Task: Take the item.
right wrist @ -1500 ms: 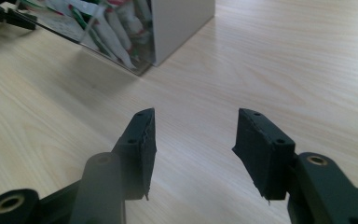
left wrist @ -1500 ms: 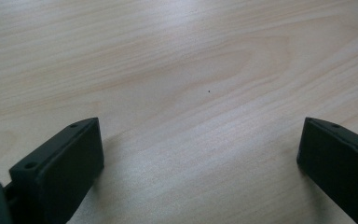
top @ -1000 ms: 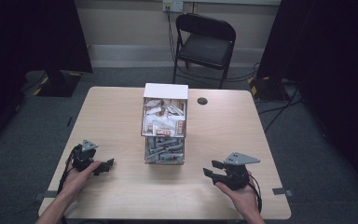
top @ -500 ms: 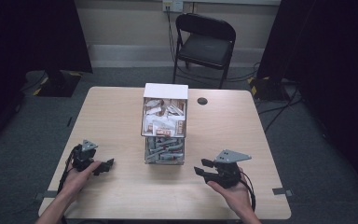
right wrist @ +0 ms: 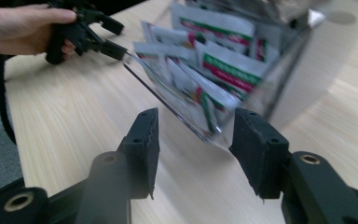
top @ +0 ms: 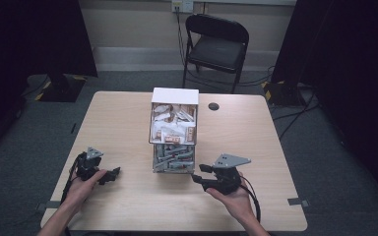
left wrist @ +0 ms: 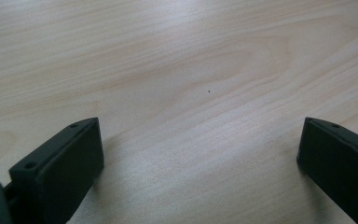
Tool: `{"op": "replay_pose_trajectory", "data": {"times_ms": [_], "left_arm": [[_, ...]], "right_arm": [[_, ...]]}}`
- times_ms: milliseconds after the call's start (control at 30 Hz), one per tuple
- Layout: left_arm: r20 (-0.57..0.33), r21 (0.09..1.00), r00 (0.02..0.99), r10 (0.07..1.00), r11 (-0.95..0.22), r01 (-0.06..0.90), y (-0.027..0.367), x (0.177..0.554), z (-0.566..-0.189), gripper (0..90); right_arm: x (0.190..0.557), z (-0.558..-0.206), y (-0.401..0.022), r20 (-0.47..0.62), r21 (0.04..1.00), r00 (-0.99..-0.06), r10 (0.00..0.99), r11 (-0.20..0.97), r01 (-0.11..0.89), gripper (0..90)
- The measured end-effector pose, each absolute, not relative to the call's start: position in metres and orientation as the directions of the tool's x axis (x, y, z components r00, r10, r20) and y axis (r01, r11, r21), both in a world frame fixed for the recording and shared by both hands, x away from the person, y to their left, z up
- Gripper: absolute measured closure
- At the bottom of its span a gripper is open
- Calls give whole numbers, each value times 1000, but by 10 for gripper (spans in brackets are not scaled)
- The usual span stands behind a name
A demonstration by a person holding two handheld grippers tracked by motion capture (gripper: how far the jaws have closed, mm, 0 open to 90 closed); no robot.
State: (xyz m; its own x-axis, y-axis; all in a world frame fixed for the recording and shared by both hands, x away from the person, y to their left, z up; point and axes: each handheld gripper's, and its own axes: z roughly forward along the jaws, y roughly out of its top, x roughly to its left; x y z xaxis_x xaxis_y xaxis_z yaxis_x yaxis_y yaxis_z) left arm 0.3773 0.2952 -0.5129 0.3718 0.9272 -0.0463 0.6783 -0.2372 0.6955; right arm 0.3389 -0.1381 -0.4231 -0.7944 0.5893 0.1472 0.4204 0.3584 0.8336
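Where grey carpet (top: 24, 147) surrounds the pale wood table (top: 118, 123), left gripper (top: 109, 175) jaws wide, right gripper (top: 200, 173) jaws half-open, empty.

The right hand-held gripper (top: 197, 173) has slid left toward the clear packet box (top: 173, 158).

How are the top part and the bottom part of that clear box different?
The top part sits farther from the person and holds white packets with reddish labels; the bottom part is nearer and holds greyer-looking packets. The top part is backed by a white panel; the bottom part has clear walls all round. Both are stuffed full of small packets.
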Motion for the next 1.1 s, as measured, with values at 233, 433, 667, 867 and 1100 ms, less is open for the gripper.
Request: {"op": "replay_pose_trajectory", "data": {"times_ms": [233,433,667,867,1100], "left_arm": [[-46,696,372,927,-238,678,295,377,-513,0],[-45,695,372,927,-238,678,295,377,-513,0],[-45,696,372,927,-238,678,295,377,-513,1],[-43,696,370,928,-238,677,295,377,-513,2],[-42,696,369,928,-238,677,295,377,-513,3]], "right_arm": [[342,-421,-117,137,844,-822,553,370,389,516],[351,-421,-105,138,850,-829,542,365,380,520],[355,-426,-94,141,845,-842,521,380,376,593],[360,-432,-89,143,834,-848,510,399,381,650],[366,-438,-86,168,822,-851,498,406,400,688]]}}
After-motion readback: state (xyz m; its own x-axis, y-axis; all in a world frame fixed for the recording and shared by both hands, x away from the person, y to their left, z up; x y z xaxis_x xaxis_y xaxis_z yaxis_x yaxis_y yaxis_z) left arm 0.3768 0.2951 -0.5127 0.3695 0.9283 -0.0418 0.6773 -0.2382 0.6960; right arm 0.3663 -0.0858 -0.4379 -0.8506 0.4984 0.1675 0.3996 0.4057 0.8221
